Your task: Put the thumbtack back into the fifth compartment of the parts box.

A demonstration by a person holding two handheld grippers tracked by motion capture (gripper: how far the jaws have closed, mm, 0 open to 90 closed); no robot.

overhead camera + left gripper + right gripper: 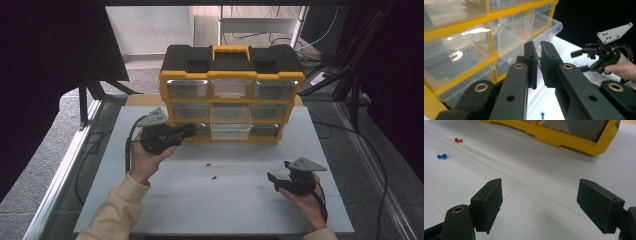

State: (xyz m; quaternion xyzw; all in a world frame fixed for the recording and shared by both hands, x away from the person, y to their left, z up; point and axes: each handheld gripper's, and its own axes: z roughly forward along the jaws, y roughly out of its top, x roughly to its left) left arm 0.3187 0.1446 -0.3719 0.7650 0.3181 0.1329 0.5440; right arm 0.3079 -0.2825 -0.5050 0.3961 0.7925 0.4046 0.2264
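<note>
A yellow and black drawer organizer [231, 55] stands at the back of the white table [165, 210]. Its bottom middle clear drawer [230, 131] is pulled out a little. My left gripper [190, 130] is held up beside that drawer [534, 27], shut on a small green push pin [538, 58] whose tip shows between the pads. A red push pin [208, 164] and a blue push pin [214, 177] lie on the table's middle. My right gripper [274, 181] rests low at the front right, open, with nothing between its fingers [489, 202].
The other clear drawers [456, 52] of the organizer are pushed in. From the right gripper view the red pin [458, 140] and blue pin [442, 156] lie far left. Metal frame rails [60, 170] and cables run along both table sides.
</note>
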